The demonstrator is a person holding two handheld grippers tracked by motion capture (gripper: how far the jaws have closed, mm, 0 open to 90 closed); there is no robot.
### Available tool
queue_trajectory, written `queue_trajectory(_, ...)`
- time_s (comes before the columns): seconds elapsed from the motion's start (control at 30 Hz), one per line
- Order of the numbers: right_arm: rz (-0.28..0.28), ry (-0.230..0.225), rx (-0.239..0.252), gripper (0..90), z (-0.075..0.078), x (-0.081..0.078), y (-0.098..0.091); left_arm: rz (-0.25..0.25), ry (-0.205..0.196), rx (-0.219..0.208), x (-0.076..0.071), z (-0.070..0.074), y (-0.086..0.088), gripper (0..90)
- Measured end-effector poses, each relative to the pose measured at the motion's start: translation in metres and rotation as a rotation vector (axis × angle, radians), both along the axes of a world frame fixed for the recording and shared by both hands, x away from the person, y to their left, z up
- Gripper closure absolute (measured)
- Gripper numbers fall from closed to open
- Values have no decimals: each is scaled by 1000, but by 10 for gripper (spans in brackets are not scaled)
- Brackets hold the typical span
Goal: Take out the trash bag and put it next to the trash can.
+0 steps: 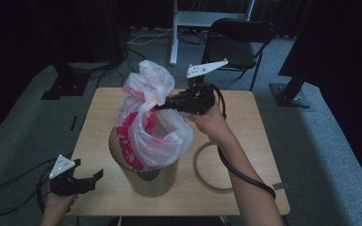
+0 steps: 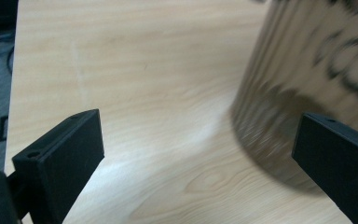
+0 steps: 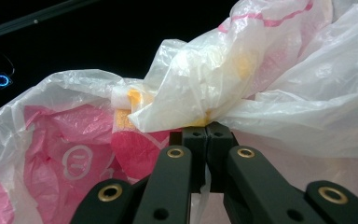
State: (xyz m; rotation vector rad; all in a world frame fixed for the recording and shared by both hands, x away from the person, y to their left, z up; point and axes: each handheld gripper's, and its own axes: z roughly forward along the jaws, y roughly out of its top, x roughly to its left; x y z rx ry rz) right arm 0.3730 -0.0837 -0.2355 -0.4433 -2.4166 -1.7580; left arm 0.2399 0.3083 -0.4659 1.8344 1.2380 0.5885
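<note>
High view: your right gripper (image 1: 162, 106) pinches the plastic bag (image 1: 148, 127) over the ribbed bin (image 1: 147, 176); thin film could tear or tip the bin. Left gripper view: your left gripper (image 2: 193, 154) gapes, empty, with the bin at 2 o'clock. Right gripper view: the jaws are clamped on crinkled pink-and-white film.

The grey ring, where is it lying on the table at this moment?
In the high view the grey ring lies flat on the table, to the right of the ribbed bin, partly under the person's right forearm.
</note>
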Motion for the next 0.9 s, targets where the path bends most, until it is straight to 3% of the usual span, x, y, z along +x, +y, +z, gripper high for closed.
queue_trajectory(0.17, -13, -23, 22, 899, 15, 0, -6, -15, 32, 25, 6, -31, 0, 23)
queue_trajectory(0.33, -27, -26, 55, 899, 25, 1, -11, -25, 72, 48, 10, -46, -1, 23)
queue_trajectory(0.4, -31, -31, 72, 899, 31, 2, -14, -39, 102, 81, 12, -54, -3, 22)
queue_trajectory(0.47, -42, -45, 86, 899, 39, 2, -17, -68, 147, 63, 13, -58, -2, 22)
queue_trajectory(0.6, -48, -63, 118, 899, 50, -1, -22, -59, 190, 105, 15, -64, -2, 22)
queue_trajectory(0.9, -90, -88, 161, 899, 74, -1, -37, -35, 210, 115, 17, -68, -3, 22)
